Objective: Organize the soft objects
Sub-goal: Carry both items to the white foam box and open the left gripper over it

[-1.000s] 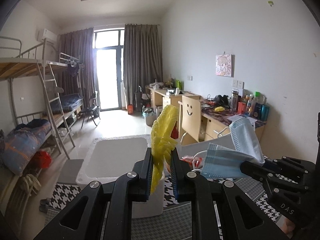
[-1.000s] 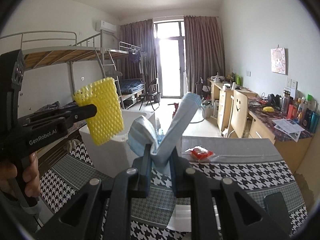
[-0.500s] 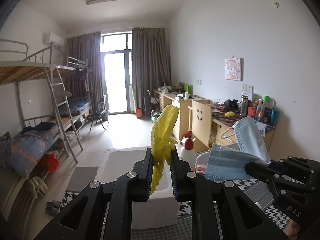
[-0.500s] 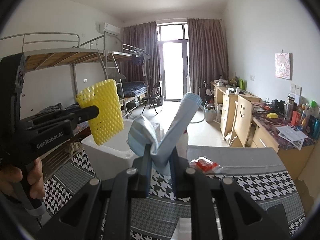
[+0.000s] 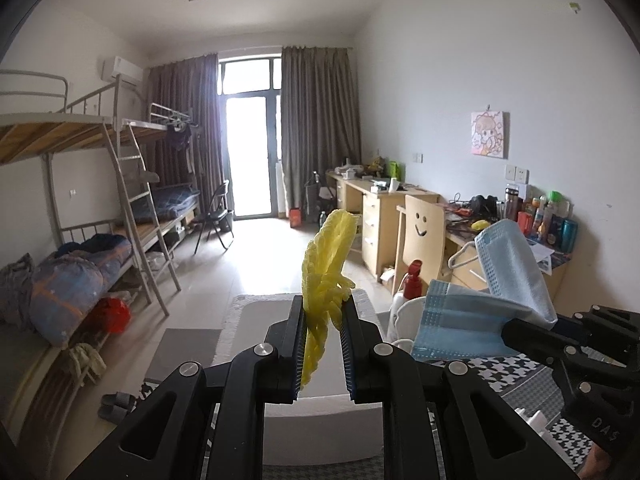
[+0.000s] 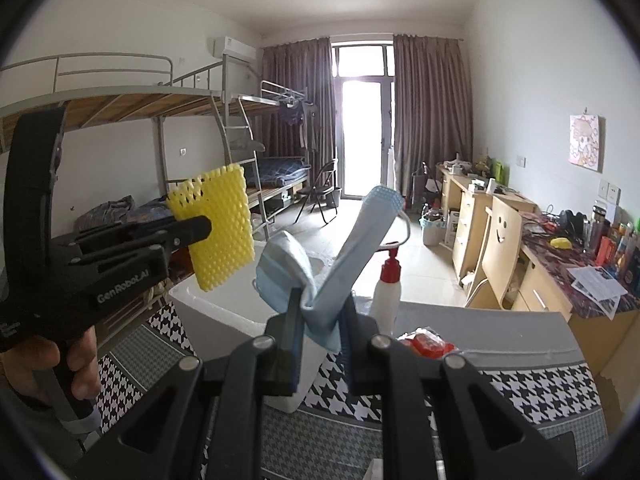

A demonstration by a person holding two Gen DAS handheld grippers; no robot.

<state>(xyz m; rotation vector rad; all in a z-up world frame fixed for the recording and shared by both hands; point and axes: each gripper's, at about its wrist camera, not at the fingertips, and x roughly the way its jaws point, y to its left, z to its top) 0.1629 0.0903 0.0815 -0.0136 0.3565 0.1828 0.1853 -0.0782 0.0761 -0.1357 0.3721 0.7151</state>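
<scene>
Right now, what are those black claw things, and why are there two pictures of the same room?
They are grabbers, not robot arms. A person holds one in each hand, and each carries a small camera looking out along its two fingers. That gives two pictures: one from the left grabber, one from the right.

The left gripper is shut on a yellow foam net. The right gripper is shut on a blue mask. Each camera also sees the other grabber from the side.

Below them is a table with a black-and-white checked cloth. On it stand a white foam box and a white bottle with a red pump, and a red packet lies there.
</scene>
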